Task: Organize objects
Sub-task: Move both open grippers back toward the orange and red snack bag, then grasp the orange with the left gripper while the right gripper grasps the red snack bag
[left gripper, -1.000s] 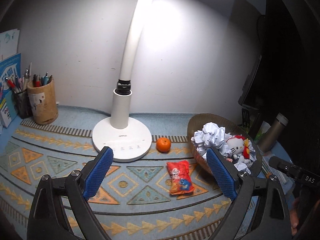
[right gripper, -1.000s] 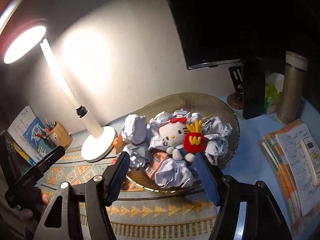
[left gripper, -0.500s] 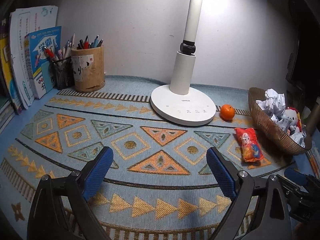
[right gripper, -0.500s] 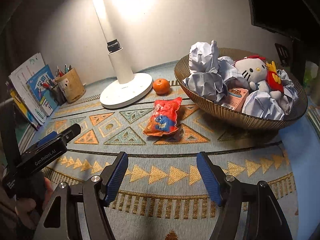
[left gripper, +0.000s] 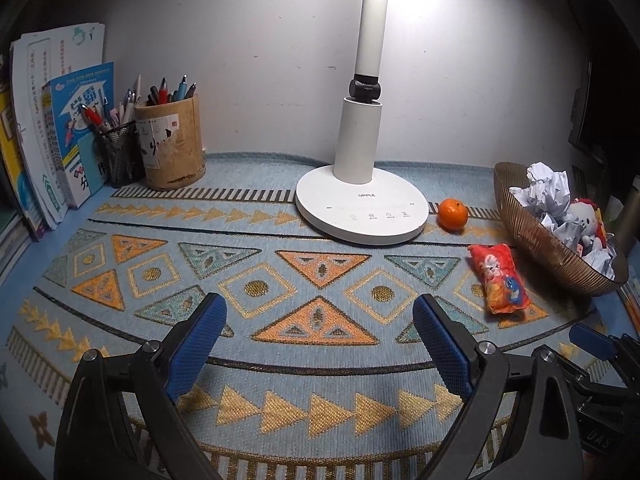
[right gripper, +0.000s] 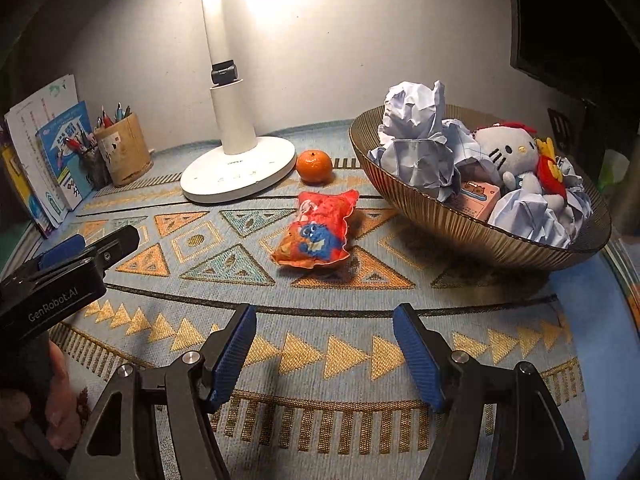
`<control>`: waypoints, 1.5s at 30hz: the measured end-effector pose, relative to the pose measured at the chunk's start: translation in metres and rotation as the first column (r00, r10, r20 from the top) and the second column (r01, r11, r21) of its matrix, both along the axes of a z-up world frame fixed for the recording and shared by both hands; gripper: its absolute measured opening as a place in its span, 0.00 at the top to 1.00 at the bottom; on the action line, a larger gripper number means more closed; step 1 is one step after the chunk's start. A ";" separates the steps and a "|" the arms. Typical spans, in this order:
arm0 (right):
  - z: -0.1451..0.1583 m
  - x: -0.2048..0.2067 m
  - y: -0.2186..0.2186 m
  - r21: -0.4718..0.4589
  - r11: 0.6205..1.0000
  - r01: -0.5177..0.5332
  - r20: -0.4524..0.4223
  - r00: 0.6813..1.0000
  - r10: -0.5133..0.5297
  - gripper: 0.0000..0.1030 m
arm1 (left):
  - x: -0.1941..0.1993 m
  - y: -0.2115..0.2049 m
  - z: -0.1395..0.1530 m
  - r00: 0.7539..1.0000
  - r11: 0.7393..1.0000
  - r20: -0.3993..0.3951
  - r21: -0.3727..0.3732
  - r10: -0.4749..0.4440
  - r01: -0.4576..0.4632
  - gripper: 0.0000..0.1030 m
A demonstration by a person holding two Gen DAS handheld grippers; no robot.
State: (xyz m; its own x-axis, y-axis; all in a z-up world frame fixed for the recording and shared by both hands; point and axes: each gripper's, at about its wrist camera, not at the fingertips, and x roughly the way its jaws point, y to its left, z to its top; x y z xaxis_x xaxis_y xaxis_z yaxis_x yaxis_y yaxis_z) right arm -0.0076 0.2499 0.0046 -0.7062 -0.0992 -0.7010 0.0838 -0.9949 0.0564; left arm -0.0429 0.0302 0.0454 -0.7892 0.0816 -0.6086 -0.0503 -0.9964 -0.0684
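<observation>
Worktop: patterned woven mat under both claws.
Right claw: released, empty, nearer to the packet.
Left claw: released, empty.
Snack packet: ahead of right claw, long axis pointing away.
Bowl: just right of packet.

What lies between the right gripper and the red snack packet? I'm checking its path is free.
Only bare patterned mat separates the open right gripper from the red snack packet, as the right wrist view shows.
</observation>
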 end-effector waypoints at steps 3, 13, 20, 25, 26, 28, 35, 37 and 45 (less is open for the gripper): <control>0.000 0.000 0.002 -0.012 1.000 0.004 0.003 1.000 -0.004 0.33 | -0.001 -0.001 0.000 1.000 1.000 0.003 0.004 0.003 -0.003 0.08; -0.002 -0.025 0.030 -0.169 0.976 0.136 0.097 0.988 -0.121 0.33 | -0.043 0.031 0.027 0.959 0.958 0.048 0.086 -0.278 0.273 0.12; 0.000 -0.058 0.014 -0.200 0.973 0.117 0.106 0.990 -0.097 0.33 | -0.130 0.095 0.018 0.854 0.863 0.127 0.044 -0.504 0.503 0.17; -0.009 -0.074 0.015 -0.215 0.969 0.121 0.143 0.986 -0.091 0.33 | -0.155 0.129 0.002 0.797 0.801 0.168 -0.055 -0.581 0.596 0.28; -0.011 -0.076 0.015 -0.220 0.967 0.127 0.156 0.983 -0.093 0.33 | -0.157 0.135 -0.001 0.785 0.787 0.179 -0.072 -0.594 0.612 0.31; -0.010 -0.078 0.015 -0.222 0.966 0.131 0.152 0.984 -0.098 0.33 | -0.162 0.145 -0.009 0.762 0.763 0.207 -0.091 -0.614 0.640 0.41; -0.010 -0.088 0.004 -0.179 0.977 0.118 0.152 0.984 -0.091 0.41 | -0.175 0.152 -0.015 0.745 0.753 0.200 -0.046 -0.636 0.656 0.66; -0.010 -0.089 0.003 -0.182 0.978 0.106 0.151 0.985 -0.078 0.53 | -0.170 0.151 -0.016 0.752 0.758 0.189 -0.054 -0.631 0.650 0.67; -0.005 -0.076 -0.001 -0.197 0.979 0.059 0.137 0.990 -0.032 0.63 | -0.124 0.120 0.008 0.807 0.813 0.160 -0.040 -0.568 0.581 0.67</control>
State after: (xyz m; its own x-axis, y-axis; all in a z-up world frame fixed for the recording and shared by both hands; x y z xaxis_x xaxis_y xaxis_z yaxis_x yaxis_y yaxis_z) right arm -0.0832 0.2492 -0.0003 -0.6155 -0.2171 -0.7576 0.0170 -0.9647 0.2627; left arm -0.1670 0.1506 0.0538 -0.5244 0.4386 -0.7299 -0.6117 -0.7903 -0.0354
